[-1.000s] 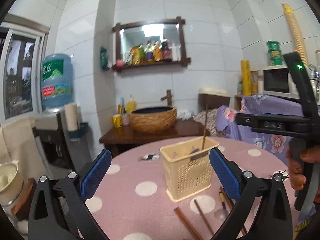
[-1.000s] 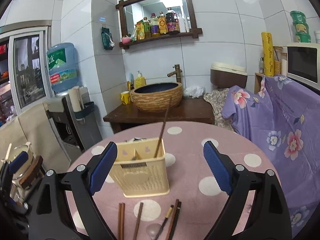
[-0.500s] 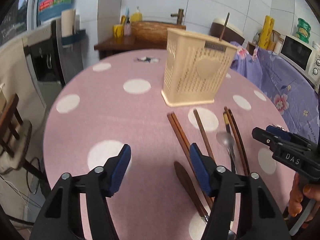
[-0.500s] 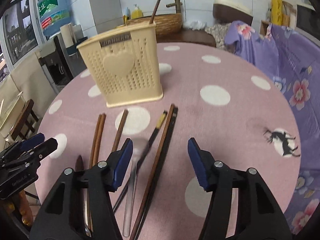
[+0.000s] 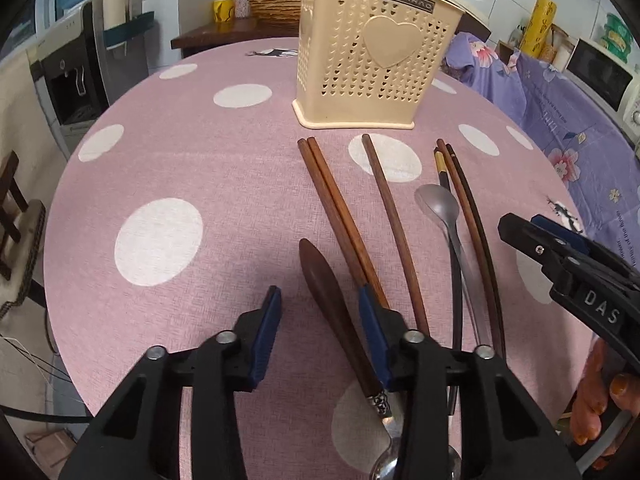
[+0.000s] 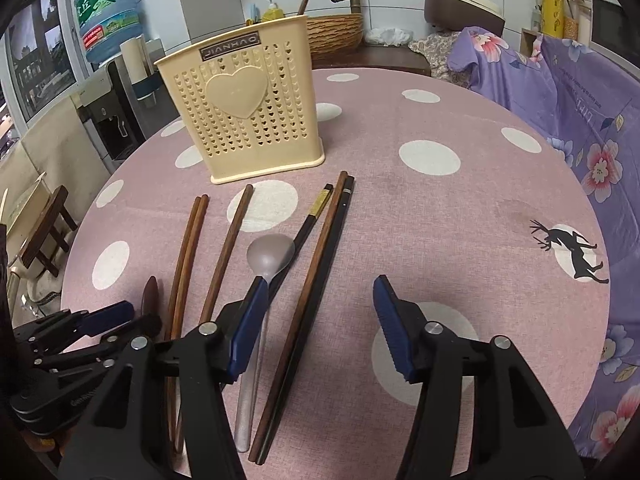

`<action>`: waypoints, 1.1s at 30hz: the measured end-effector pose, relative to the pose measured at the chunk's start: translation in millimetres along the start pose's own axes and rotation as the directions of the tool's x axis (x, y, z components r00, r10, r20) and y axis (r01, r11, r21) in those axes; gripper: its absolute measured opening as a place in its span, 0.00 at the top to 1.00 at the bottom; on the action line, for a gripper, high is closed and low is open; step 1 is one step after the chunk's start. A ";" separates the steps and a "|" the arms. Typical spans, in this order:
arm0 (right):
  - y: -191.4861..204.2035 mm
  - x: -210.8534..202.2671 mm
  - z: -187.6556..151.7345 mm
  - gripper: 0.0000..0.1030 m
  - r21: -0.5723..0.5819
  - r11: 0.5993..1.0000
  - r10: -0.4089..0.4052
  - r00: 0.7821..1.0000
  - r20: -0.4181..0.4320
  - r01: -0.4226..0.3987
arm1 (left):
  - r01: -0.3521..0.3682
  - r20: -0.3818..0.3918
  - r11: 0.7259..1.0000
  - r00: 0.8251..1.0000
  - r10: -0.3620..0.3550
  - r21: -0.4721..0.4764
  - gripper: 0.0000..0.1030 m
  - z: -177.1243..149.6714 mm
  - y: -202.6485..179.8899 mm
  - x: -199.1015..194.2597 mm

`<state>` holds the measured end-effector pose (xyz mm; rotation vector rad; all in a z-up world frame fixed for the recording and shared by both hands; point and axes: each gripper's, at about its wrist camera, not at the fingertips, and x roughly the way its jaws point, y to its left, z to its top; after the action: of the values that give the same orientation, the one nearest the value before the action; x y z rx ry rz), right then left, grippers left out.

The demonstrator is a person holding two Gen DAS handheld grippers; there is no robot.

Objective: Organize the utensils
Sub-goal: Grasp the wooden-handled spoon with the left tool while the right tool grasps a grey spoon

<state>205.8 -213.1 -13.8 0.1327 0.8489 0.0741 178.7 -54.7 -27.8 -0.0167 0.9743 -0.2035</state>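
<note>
Down we had dropped since half a second before: our left gripper [image 5: 318, 312], jaws spread, straddled the dark wooden-handled spoon [image 5: 334, 312] on the pink polka-dot tablecloth [image 5: 180, 168]. From the right wrist, our right gripper [image 6: 318, 320] gaped empty over brown wooden chopsticks [image 6: 308, 280], beside the grey metal spoon [image 6: 268, 254], the cream perforated plastic holder [image 6: 244, 112] beyond.

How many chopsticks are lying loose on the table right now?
6: a touching brown pair at left, a single brown stick, a gold-banded black one partly under the grey spoon, and a brown-and-black pair at right. One more stands in the holder.
</note>
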 end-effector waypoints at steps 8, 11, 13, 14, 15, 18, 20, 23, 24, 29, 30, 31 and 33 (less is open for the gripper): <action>14.3 1.4 -2.4 0.51 -0.038 0.995 0.095 0.995 -0.020 -0.095 | -0.020 0.006 1.000 1.000 0.020 0.014 0.81 7.8 3.9 4.9; 21.8 6.4 -0.1 0.51 -0.044 0.990 0.130 0.990 -0.046 -0.132 | -0.021 -0.003 1.000 1.000 0.021 0.006 0.84 16.1 9.9 9.8; 26.9 12.3 0.5 0.52 -0.057 0.991 0.119 0.991 -0.068 -0.123 | -0.019 -0.009 1.000 1.000 0.019 -0.001 0.84 21.0 14.5 12.4; 29.3 16.5 1.8 0.52 -0.058 0.992 0.110 0.991 -0.078 -0.114 | -0.017 -0.011 1.000 1.000 0.017 -0.005 0.84 22.4 15.9 13.1; 30.4 20.2 2.1 0.52 -0.057 0.992 0.105 0.990 -0.089 -0.111 | -0.014 -0.012 1.000 1.000 0.014 -0.006 0.84 23.5 16.8 13.6; 33.8 33.0 5.0 0.55 -0.038 0.993 0.104 0.985 -0.134 -0.110 | -0.007 -0.018 1.000 1.000 0.007 -0.004 0.84 24.5 17.9 14.0; 38.1 41.4 7.1 0.55 -0.049 0.995 0.079 0.983 -0.163 -0.089 | -0.002 -0.021 1.000 1.000 0.002 -0.001 0.84 25.0 18.4 14.3; 42.3 49.8 9.5 0.58 -0.059 0.997 0.043 0.982 -0.182 -0.054 | 0.007 -0.025 1.000 1.000 -0.007 -0.006 0.84 26.2 20.6 14.6; 42.7 51.6 10.5 0.58 -0.060 0.997 0.032 0.982 -0.185 -0.044 | 0.009 -0.026 1.000 1.000 -0.010 -0.007 0.84 27.2 21.4 15.1; 45.0 61.0 18.6 0.58 -0.060 0.998 -0.010 0.981 -0.192 -0.002 | 0.011 -0.027 1.000 1.000 -0.012 -0.004 0.84 28.8 21.7 16.5; 44.8 63.2 20.1 0.58 -0.060 0.998 -0.016 0.981 -0.192 0.004 | 0.011 -0.027 1.000 1.000 -0.011 -0.002 0.84 29.0 21.6 16.6; 44.9 65.1 22.2 0.58 -0.058 0.998 -0.023 0.981 -0.193 0.013 | 0.012 -0.028 1.000 1.000 -0.012 -0.002 0.84 29.2 21.6 16.8; 44.9 67.9 25.3 0.58 -0.054 0.998 -0.036 0.980 -0.197 0.026 | 0.013 -0.029 1.000 0.999 -0.013 -0.003 0.84 29.7 22.1 16.8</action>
<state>269.0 -162.9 -41.2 0.0640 1.0464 0.0809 215.9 -38.4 -27.2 -0.0227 1.0039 -0.2154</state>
